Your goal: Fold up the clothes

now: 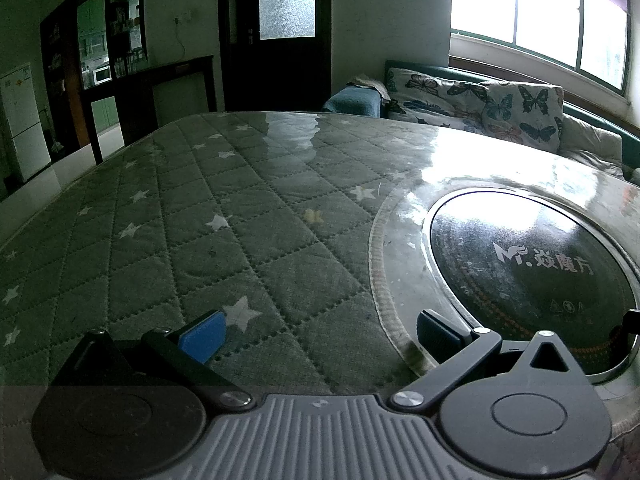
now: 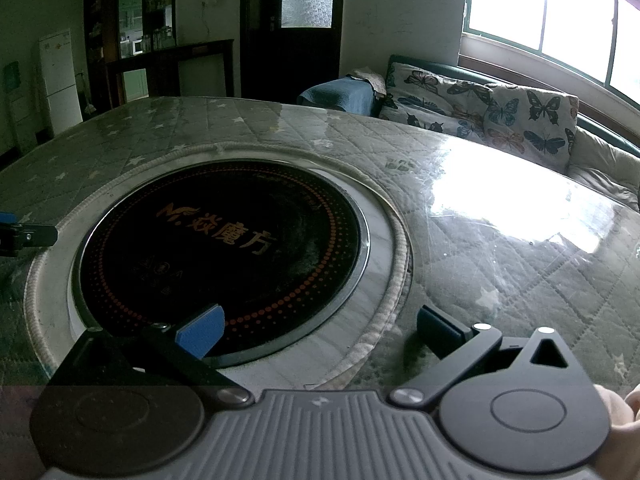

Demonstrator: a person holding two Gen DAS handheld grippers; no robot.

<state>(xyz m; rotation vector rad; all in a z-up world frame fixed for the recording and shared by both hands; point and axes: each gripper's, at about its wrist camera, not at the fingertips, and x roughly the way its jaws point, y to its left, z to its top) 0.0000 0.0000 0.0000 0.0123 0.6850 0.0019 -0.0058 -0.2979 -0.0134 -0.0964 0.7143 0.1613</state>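
- We count two grippers: the left gripper (image 1: 320, 332) and the right gripper (image 2: 320, 330). Each has its two blue-padded fingers spread wide apart, with nothing between them.
- We also see a tip of the left gripper at the left edge of the right wrist view, level with the cooktop.
- We hold them over one table (image 1: 160, 240), covered by a green quilted cloth with white stars under a clear glossy sheet.
- One round black cooktop (image 2: 224, 248) is set into the table inside a pale ring. It lies just ahead of the right gripper and off to the right of the left one.
- We cannot find any clothes to fold on the table in either view.
- Beyond the table stands one sofa (image 2: 600, 152) under one window (image 1: 540, 12). We count two butterfly-print cushions (image 2: 480, 108) on it, side by side, and one blue cloth (image 2: 340, 94) draped over its near arm.
- Further back we see one dark door (image 1: 280, 32), one dark shelf unit (image 1: 108, 40) and one white fridge (image 2: 60, 80). The shelves hold jars and boxes too small for us to count.
- Part of a hand (image 2: 620, 428) shows at the right gripper's lower right.
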